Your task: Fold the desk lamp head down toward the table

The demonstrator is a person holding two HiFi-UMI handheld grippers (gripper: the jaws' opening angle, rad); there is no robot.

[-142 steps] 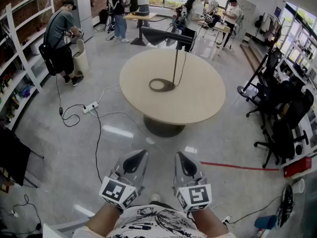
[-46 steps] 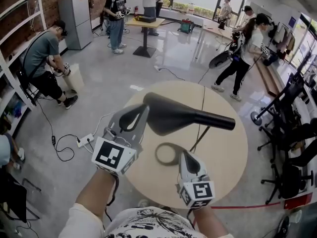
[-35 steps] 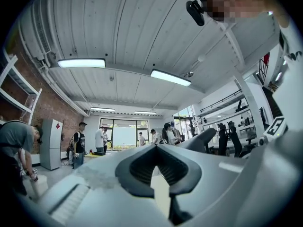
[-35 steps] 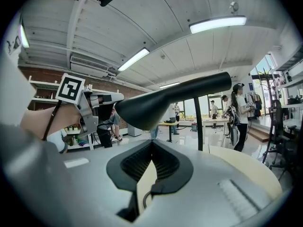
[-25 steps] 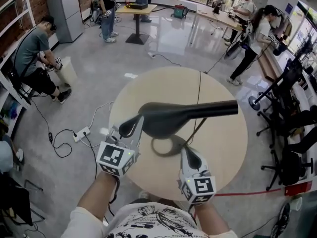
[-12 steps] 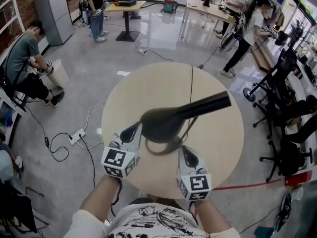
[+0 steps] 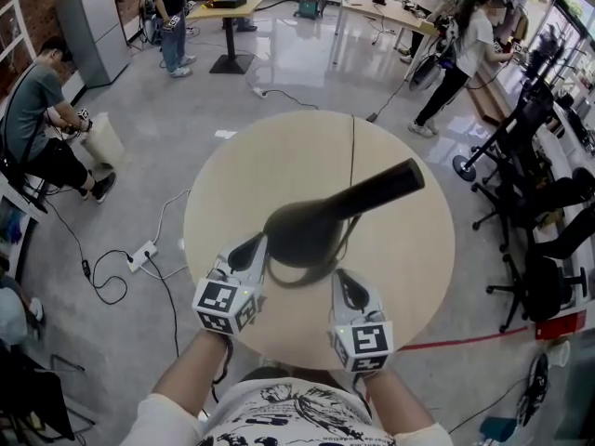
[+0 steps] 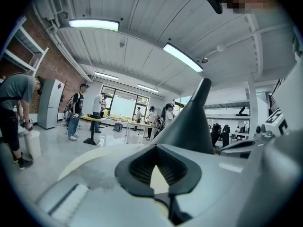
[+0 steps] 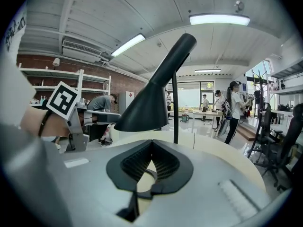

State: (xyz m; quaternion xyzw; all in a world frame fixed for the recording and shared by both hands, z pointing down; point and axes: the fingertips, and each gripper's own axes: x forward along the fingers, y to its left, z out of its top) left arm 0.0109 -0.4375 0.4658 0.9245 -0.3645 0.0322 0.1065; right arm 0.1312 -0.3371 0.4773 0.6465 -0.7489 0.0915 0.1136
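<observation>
Lamp head [image 7: 302,230]: black cone, above the middle of the round table [image 7: 409,268]; wide mouth toward the person, narrow neck running away to the upper right in the head view.
Stem [image 9: 175,112]: thin and dark, upright from the tabletop to the neck, plain in the right gripper view.
Ring base [image 7: 299,284]: flat on the table, partly covered by the head from above.
Cord [image 7: 351,151]: straight line from the lamp across the far half of the table.
Left gripper [image 7: 257,241]: jaws together with nothing between them; tips just beside the wide end of the head. Contact cannot be told. In its own view the cone [image 8: 189,126] rises just past the closed tips [image 8: 155,145].
Right gripper [image 7: 340,277]: jaws together and empty [image 9: 151,141], low over the near part of the table, below and short of the cone [image 9: 147,103].
Change: a second ago the neck lay level toward the right; now it angles up to the right. Nearly six seconds ago both grippers hung over bare floor, well short of the table; now both are over its near edge at the lamp.
Room: crouching person [image 7: 37,110] at far left, power strip [image 7: 142,256] on the floor, office chairs [image 7: 539,203] at right.
</observation>
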